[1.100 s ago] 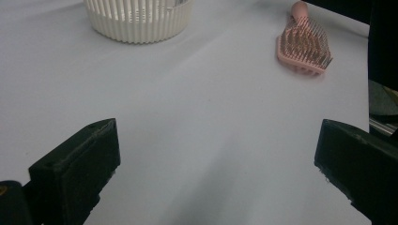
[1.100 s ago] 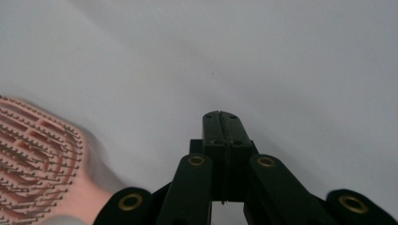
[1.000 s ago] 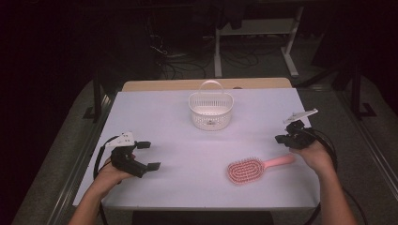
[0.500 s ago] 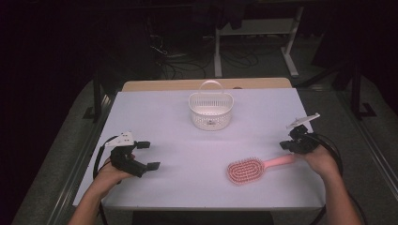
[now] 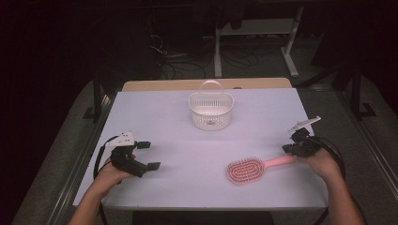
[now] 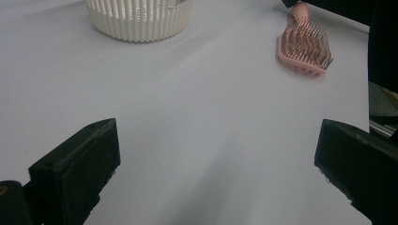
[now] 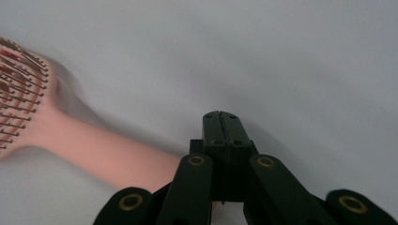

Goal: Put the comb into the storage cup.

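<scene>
Right gripper (image 5: 288, 148), jaws fully closed on nothing, sits just beside the pink hairbrush (image 5: 251, 168) handle's end at four o'clock on the table (image 5: 164, 112); left gripper (image 5: 148, 155) rests wide open at eight o'clock

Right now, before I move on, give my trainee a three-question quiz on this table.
1. True or false: the left hand-held gripper has its jaws open.
2. Which end of the brush lies by the right hand-held gripper: A) bristle head B) handle?
3. What stands at the far middle of the table?

Key: 1. True; nothing is between them. 2. B; that gripper's jaws are shut, beside the handle, not around it. 3. The basket, white with a handle.
</scene>
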`<action>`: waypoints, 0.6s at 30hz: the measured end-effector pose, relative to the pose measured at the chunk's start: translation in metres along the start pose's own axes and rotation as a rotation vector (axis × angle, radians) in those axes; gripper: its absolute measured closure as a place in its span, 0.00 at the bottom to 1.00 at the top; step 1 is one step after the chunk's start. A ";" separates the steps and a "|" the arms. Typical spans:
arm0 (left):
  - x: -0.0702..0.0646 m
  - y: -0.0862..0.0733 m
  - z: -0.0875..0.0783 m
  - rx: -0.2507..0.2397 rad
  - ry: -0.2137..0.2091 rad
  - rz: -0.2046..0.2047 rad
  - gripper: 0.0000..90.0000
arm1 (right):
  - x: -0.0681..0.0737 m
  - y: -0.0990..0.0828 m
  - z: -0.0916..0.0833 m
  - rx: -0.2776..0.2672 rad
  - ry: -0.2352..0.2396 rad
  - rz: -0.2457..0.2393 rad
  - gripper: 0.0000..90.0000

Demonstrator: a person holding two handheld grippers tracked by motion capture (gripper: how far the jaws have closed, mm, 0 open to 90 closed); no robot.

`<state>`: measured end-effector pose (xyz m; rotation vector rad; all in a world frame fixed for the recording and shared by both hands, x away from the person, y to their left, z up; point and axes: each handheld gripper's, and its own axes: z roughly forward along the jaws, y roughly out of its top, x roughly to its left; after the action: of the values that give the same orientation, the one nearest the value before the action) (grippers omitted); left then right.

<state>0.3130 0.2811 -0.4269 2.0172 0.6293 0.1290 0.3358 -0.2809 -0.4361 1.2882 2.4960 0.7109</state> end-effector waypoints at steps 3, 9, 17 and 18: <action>0.000 0.000 0.000 0.000 -0.001 -0.001 0.01 | 0.000 0.000 0.001 0.008 -0.002 -0.001 0.99; 0.000 0.000 -0.001 -0.002 0.003 -0.002 0.01 | -0.001 -0.003 0.001 0.010 0.006 0.012 0.99; -0.001 0.000 -0.002 -0.008 0.003 -0.002 0.01 | 0.001 -0.006 0.000 0.021 0.006 0.015 0.99; -0.001 0.000 -0.002 -0.007 0.002 -0.001 0.01 | 0.001 -0.007 0.000 0.021 0.005 0.013 0.99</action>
<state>0.3115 0.2826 -0.4256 2.0101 0.6308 0.1325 0.3302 -0.2839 -0.4394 1.3121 2.5080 0.6935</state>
